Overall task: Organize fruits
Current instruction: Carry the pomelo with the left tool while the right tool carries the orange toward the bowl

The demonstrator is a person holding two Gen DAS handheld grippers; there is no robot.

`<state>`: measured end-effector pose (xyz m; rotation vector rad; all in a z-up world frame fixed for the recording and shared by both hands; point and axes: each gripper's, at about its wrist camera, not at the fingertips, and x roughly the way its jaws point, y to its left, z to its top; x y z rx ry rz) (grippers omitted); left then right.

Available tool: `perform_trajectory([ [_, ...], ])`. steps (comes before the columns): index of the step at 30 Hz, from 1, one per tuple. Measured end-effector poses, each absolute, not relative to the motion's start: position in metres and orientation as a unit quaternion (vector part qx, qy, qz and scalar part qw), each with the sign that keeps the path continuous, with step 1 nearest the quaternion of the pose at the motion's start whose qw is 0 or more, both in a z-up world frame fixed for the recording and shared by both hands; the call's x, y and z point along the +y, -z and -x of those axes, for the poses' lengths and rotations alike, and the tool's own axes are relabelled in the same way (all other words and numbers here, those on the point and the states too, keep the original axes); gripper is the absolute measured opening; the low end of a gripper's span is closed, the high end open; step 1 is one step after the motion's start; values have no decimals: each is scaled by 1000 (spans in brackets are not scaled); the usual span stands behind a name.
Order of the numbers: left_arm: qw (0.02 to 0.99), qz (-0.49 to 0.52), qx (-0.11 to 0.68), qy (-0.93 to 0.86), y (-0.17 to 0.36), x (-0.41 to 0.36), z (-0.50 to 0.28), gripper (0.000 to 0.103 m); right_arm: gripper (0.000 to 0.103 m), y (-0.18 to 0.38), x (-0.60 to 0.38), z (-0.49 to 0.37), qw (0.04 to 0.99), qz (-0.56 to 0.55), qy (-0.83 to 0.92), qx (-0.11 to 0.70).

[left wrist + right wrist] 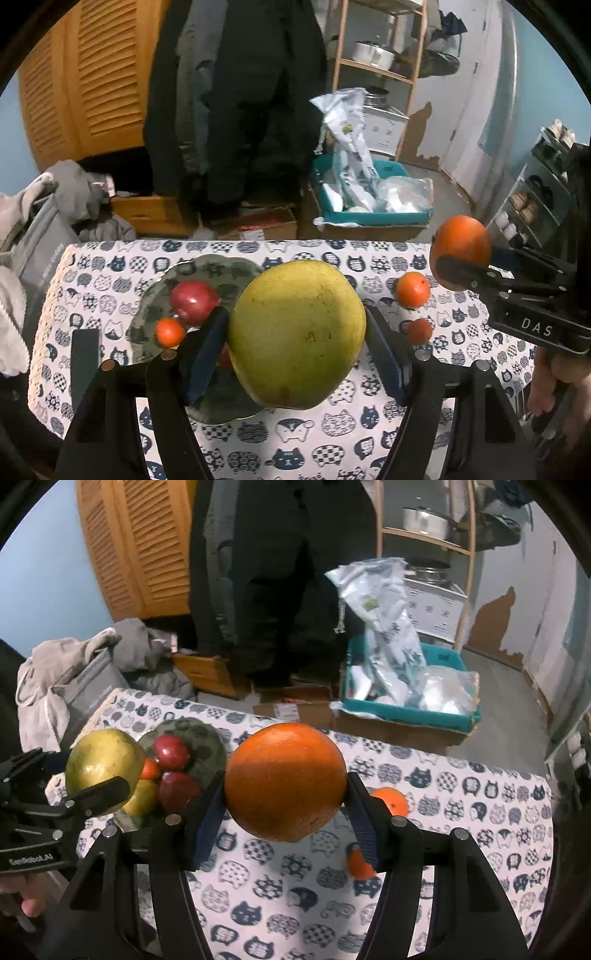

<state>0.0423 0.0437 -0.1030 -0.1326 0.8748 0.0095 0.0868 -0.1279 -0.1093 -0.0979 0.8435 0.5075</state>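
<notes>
I have both grippers angled downward over the table (332,435) with its cat-print cloth, each carrying a fruit clear of the surface. My left gripper (295,343) is clamped on a large yellow-green pomelo (297,332); the blue pads press its two sides and the fruit fills the gap between the fingers. In the right wrist view that same gripper (92,786) sits at the left edge with the pomelo (105,764) in its grip, and part of a hand (22,901) shows beneath it.

My right gripper (284,808) is closed on a big orange (285,781), pads tight against both flanks. From the left wrist view it (461,266) comes in from the right with the orange (460,243) at its tip, a hand (550,384) below.

The dark patterned plate (207,269) lies on the left part of the cloth, just behind and under the pomelo. On it I see a red apple (194,301) and a small tangerine (169,332); the right view shows a second red apple (179,790) and a yellowish fruit (142,799) there too.

Two more tangerines (413,290) (419,331) rest on the bare cloth to the right, near each other, apart from the plate.
</notes>
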Motion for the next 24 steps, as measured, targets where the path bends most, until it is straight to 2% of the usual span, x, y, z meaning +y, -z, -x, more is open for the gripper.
perform_trajectory([
  [12, 898, 88, 429, -45, 116, 96, -28, 76, 63, 118, -67, -91, 863, 59, -281, 416],
  [24, 878, 109, 462, -61, 152, 126, -27, 76, 63, 145, -21, -96, 839, 70, -305, 445],
])
